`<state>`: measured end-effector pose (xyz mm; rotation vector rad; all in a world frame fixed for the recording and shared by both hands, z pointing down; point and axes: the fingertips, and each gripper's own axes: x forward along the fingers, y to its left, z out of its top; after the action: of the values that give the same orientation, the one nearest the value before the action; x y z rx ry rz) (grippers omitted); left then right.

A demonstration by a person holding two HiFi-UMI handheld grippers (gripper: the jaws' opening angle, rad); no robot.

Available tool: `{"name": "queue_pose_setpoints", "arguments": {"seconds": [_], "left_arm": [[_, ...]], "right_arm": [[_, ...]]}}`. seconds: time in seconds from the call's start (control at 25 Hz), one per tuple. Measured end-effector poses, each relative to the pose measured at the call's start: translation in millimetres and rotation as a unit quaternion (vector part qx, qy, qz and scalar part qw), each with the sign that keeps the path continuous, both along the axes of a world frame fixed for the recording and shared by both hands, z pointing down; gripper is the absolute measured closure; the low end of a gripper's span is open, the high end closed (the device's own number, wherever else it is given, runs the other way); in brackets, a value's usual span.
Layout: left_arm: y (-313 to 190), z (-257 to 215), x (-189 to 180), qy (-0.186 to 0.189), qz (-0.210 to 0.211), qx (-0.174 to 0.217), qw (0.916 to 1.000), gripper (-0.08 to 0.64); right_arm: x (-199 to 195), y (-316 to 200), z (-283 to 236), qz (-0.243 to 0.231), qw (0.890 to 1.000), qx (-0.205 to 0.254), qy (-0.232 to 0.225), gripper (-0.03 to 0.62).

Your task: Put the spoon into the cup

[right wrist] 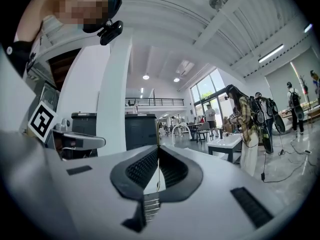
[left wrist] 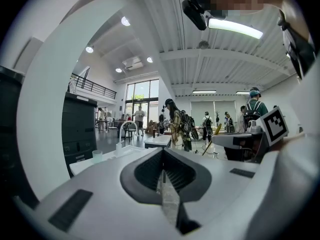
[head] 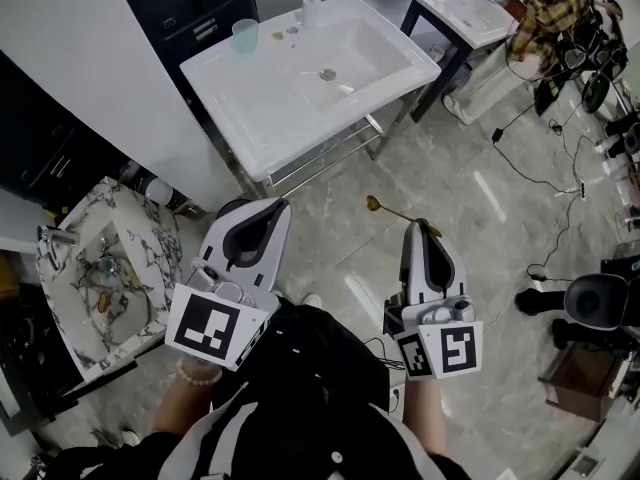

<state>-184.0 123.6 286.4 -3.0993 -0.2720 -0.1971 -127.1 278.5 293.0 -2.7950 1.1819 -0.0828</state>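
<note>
The white washbasin (head: 250,98) stands ahead. The left gripper (head: 272,208) has its jaws together on nothing. The right gripper (head: 416,230) is clamped on the handle of the golden spoon (head: 393,211), which sticks out lengthwise past its tips, bowl foremost toward the basin. The pale cup (head: 245,35) stands upright on the basin's far left corner, seemingly empty
</note>
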Motion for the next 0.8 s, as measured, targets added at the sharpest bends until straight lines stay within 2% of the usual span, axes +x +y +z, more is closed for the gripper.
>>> {"name": "queue_pose_setpoints", "arguments": {"seconds": [0.36, 0.8], "left_arm": [[23, 3, -8, 0.009, -0.005, 0.000, 0.9999, 0.558], [24, 11, 5, 0.004, -0.001, -0.002, 1.0000, 0.558]], "right_arm": [[-9, 28, 5, -0.001, 1.000, -0.006, 0.004, 0.584], [-1, 23, 15, -0.006, 1.000, -0.010, 0.001, 0.584]]}}
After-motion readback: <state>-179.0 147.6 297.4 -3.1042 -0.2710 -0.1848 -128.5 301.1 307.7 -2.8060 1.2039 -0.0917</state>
